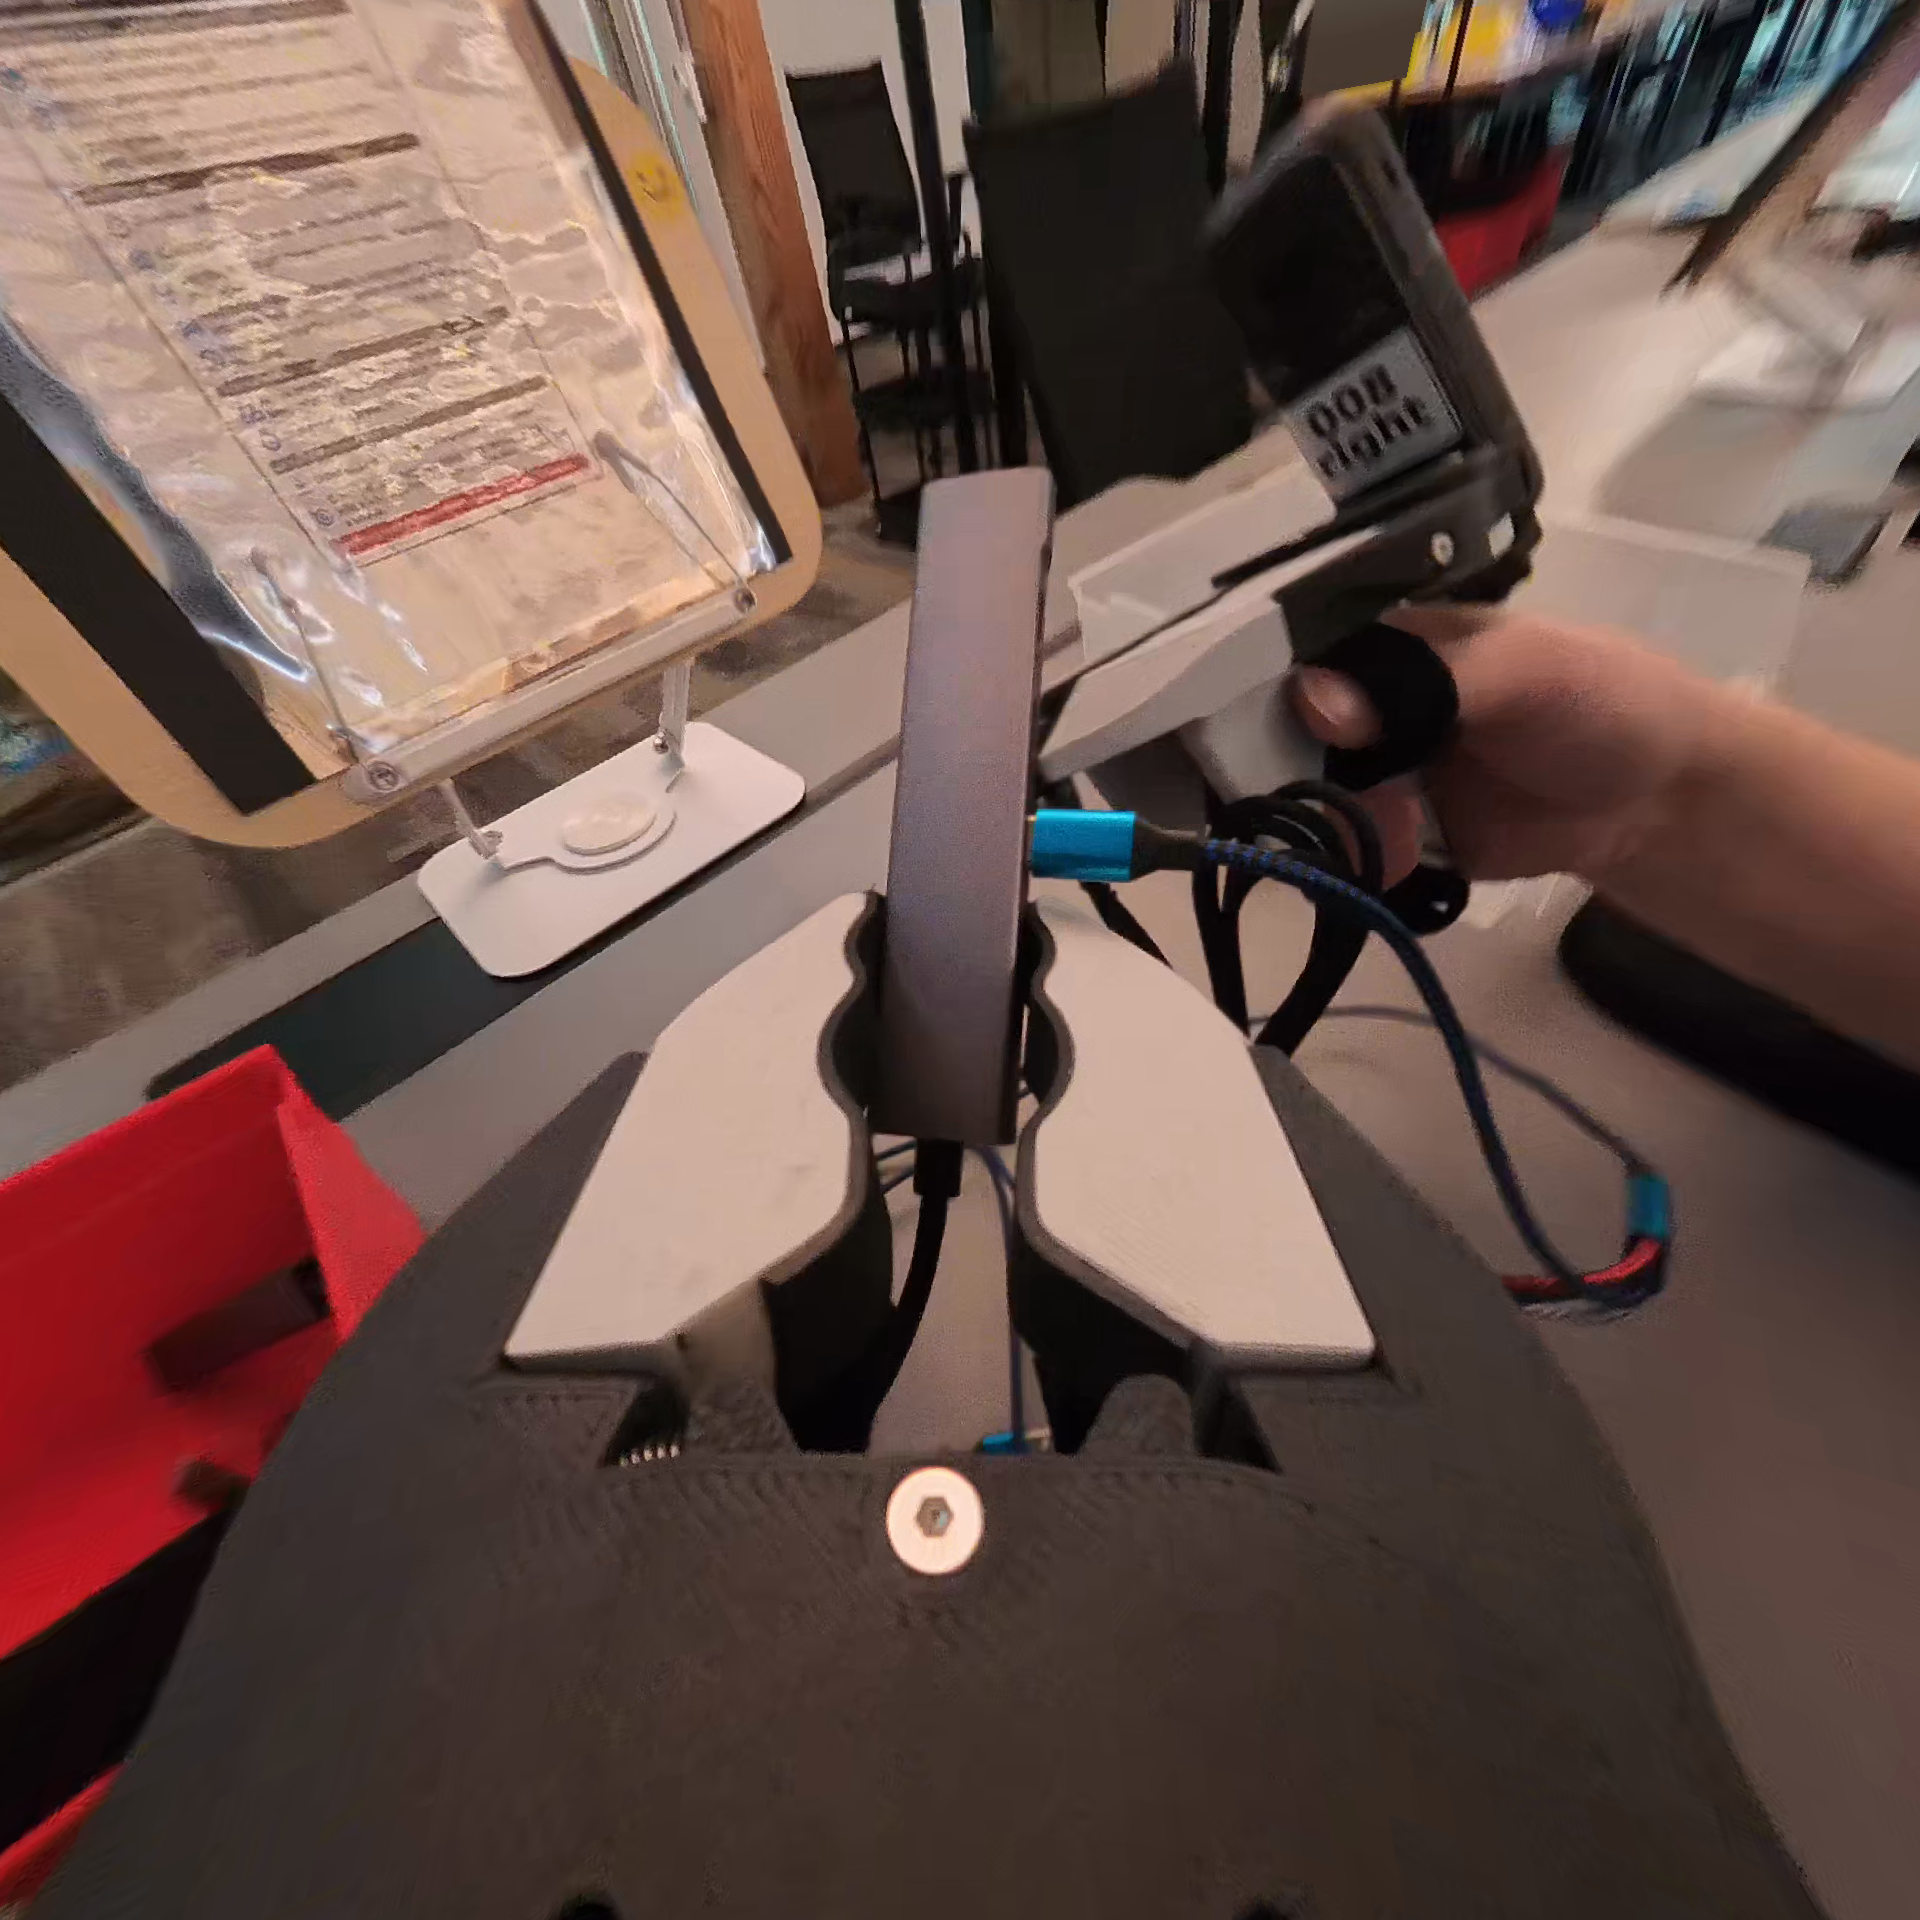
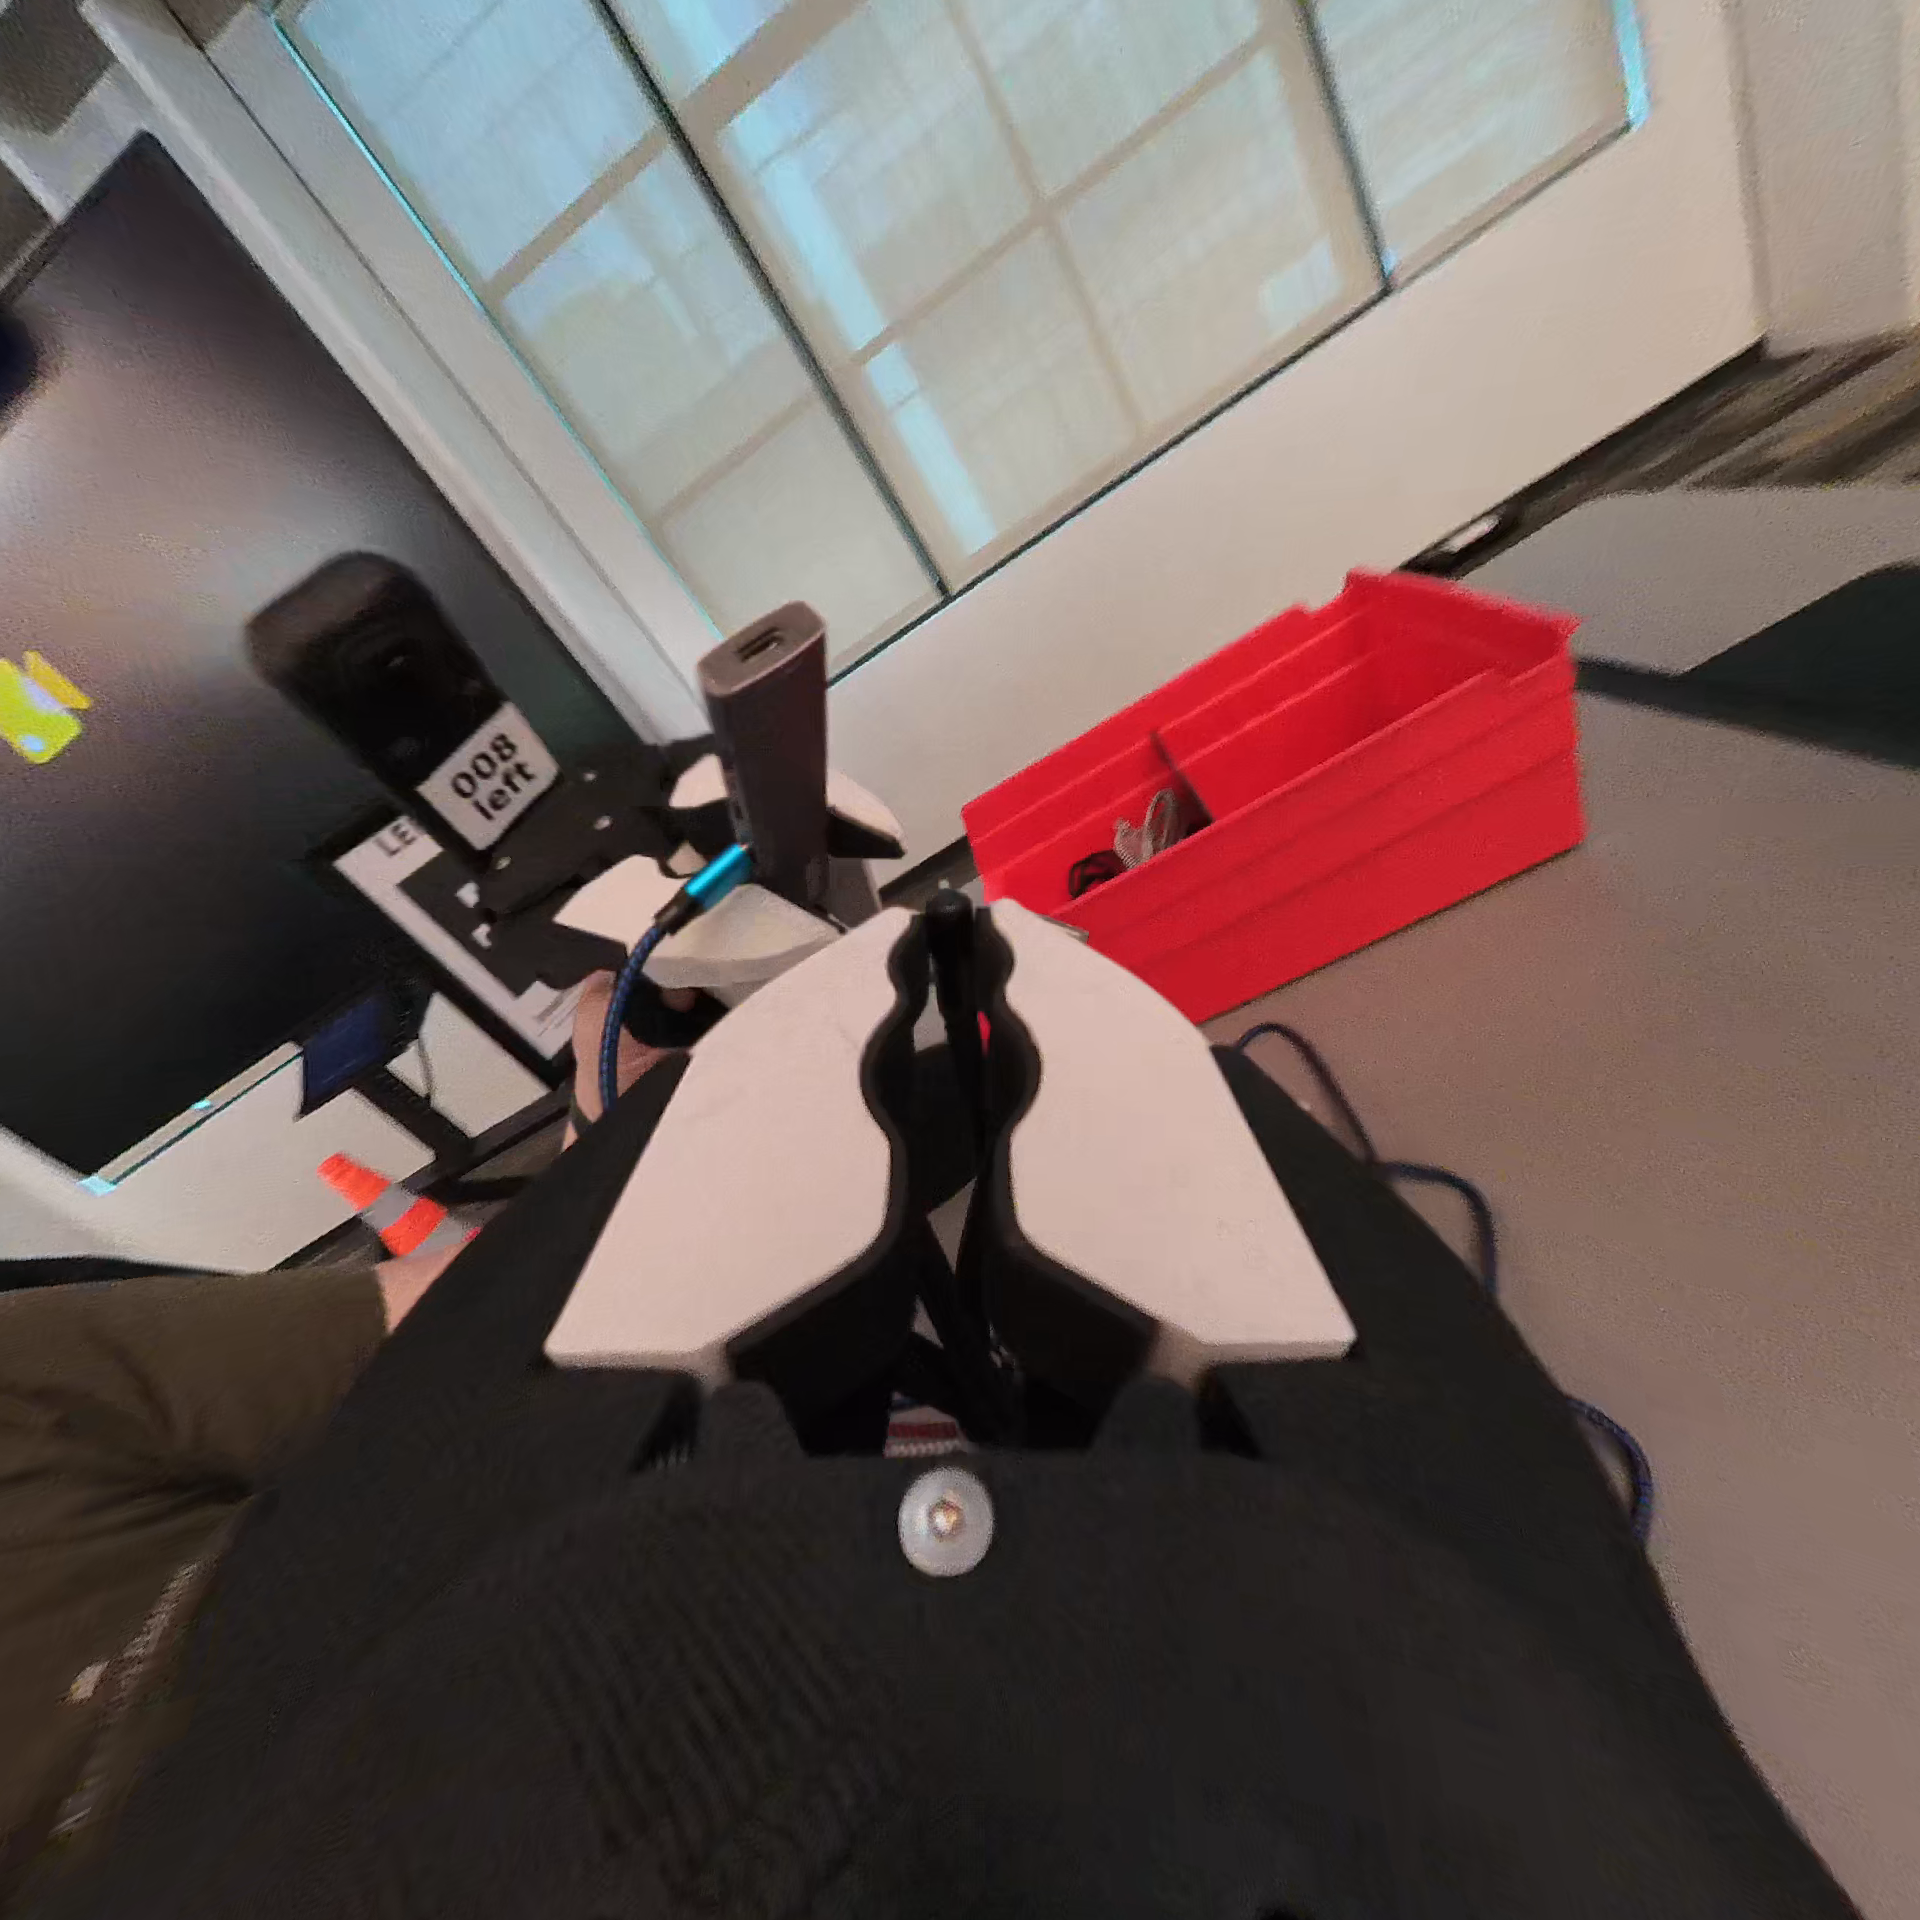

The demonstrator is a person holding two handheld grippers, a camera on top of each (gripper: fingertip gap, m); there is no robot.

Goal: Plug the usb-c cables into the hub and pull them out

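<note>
Left hand-held gripper [image 1: 940, 1023] clamps the grey hub [image 1: 971, 790] upright, blue cable [image 1: 1081, 845] plugged in. Right hand-held gripper [image 2: 951, 935] pinches a black cable [image 2: 954, 987].

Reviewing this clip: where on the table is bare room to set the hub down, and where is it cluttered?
Bare table lies right of the red bin, beyond the blue braided cable. In the left wrist view, a strip is free between the stand's white base and the left gripper holding the hub. Crowded: the cable loops under the right gripper.
</note>
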